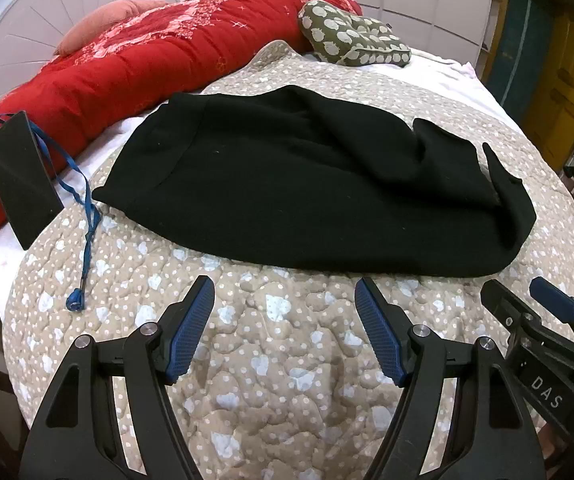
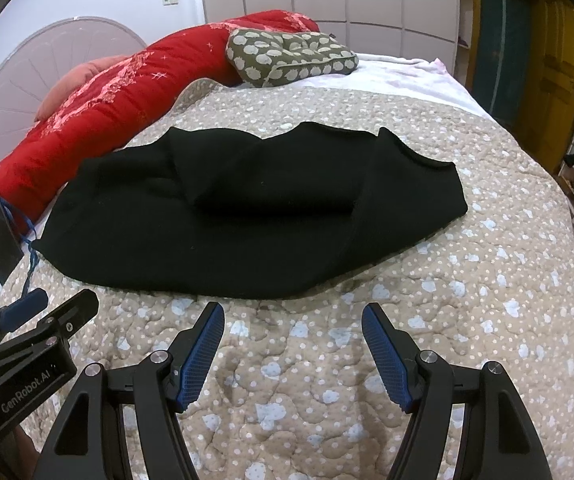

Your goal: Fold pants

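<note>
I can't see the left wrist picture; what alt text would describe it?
Black pants lie partly folded on a beige quilted bedspread, with the open left gripper hovering just short of their near edge. A red duvet, a black case with a blue strap and the right gripper frame the scene.

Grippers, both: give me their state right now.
Left gripper: open, holding nothing, short of the black pants.
Right gripper: open, holding nothing, also short of the pants.

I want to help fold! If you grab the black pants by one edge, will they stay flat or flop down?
Probably flop: the black pants lie in soft bumps and folds on the quilt, so they look limp. They seem thick and knitted, so likely not slippery for the open right gripper.
</note>
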Demonstrator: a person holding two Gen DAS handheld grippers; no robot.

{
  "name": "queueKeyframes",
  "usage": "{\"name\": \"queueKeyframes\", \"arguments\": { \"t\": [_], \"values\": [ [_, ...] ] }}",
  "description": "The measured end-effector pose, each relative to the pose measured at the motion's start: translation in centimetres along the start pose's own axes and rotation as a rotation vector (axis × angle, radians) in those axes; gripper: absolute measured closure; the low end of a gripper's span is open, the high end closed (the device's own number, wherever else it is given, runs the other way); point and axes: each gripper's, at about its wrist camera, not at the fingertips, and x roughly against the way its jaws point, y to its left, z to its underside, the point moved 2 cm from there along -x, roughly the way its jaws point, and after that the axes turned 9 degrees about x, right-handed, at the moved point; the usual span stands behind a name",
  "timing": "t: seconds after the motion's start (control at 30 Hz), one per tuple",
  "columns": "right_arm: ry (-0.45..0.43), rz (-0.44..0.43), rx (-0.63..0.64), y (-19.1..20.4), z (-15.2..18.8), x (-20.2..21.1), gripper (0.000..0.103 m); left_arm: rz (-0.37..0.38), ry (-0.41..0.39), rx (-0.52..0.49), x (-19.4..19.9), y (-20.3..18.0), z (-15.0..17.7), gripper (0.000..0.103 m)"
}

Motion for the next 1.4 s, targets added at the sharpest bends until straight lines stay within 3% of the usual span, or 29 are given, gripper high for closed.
{"name": "queueKeyframes", "arguments": {
  "t": [0.37,0.7,0.83,0.97,1.17,1.2,1.23,1.3,1.4],
  "values": [
    [-0.033,-0.01,-0.019,-0.8,0.2,-0.2,0.033,0.007,0.015,0.043,-0.5,1.6,-0.9,0.03],
    [-0.042,0.079,-0.26,-10.9,0.7,-1.2,0.034,0.025,0.087,0.299,-3.1,7.8,-3.5,0.03],
    [-0.032,0.062,-0.33,-13.0,-0.6,-1.9,0.034,0.044,0.094,0.39,-3.8,9.3,-4.3,0.03],
    [-0.096,0.041,-0.374,-14.3,-3.4,-2.0,0.034,0.056,0.114,0.422,-4.9,9.4,-5.0,0.03],
    [-0.038,0.052,-0.263,-11.3,-7.5,-5.7,0.034,0.047,0.13,0.421,-6.0,8.9,-5.5,0.03],
    [-0.015,0.059,-0.232,-10.8,-7.9,-6.7,0.038,0.048,0.129,0.421,-6.1,9.0,-5.5,0.03],
    [-0.002,0.061,-0.198,-10.5,-8.1,-7.6,0.061,0.049,0.128,0.418,-6.1,9.0,-5.5,0.03],
    [0.006,0.064,-0.165,-11.0,-7.7,-8.2,0.09,0.046,0.128,0.407,-6.0,9.1,-5.2,0.03],
    [-0.038,0.07,-0.215,-13.3,-5.3,-5.8,0.095,0.049,0.124,0.406,-6.1,9.1,-5.2,0.03]
  ]
}}
